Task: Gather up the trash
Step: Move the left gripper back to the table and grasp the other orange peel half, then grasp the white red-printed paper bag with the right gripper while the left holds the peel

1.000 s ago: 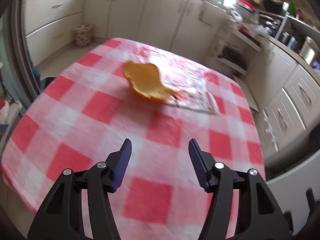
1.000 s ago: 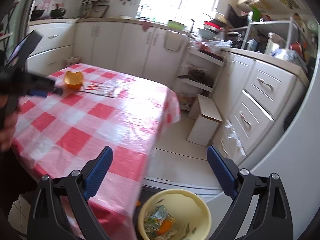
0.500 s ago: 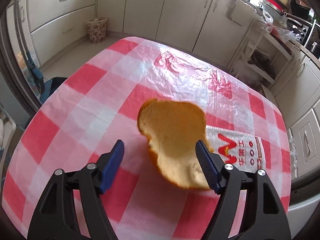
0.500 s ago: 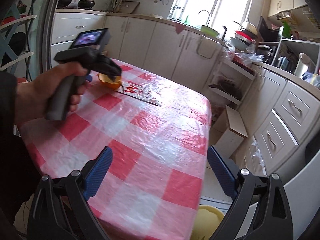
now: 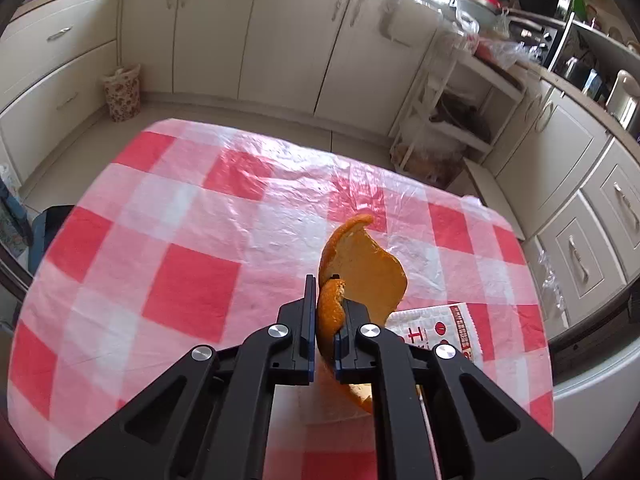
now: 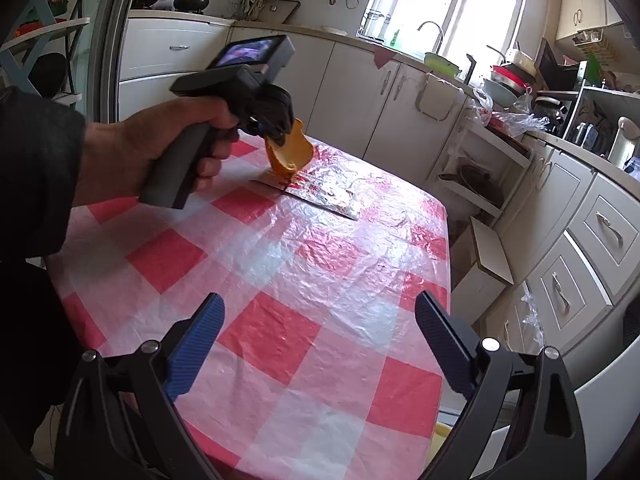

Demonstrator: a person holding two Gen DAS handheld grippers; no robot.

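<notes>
My left gripper (image 5: pixel 326 308) is shut on a curled orange peel (image 5: pixel 360 268) and holds it just above the red-and-white checked tablecloth (image 5: pixel 192 280). The peel (image 6: pixel 290 152) and the left gripper (image 6: pixel 276 124) also show in the right wrist view, at the far side of the table. A flat red-and-white snack wrapper (image 5: pixel 436 332) lies on the cloth under and right of the peel; it shows in the right wrist view (image 6: pixel 320 194) too. My right gripper (image 6: pixel 320 328) is open and empty above the table's near edge.
A yellow bin rim (image 6: pixel 440 436) peeks out below the table's near right corner. White cabinets (image 5: pixel 280 40) line the far wall and the right side (image 6: pixel 580 240). A white step stool (image 6: pixel 486 268) and a patterned basket (image 5: pixel 122 92) stand on the floor.
My left gripper has closed on the orange peel and lifted it off the wrapper. My right gripper has swung from over the bin toward the table, still open.
</notes>
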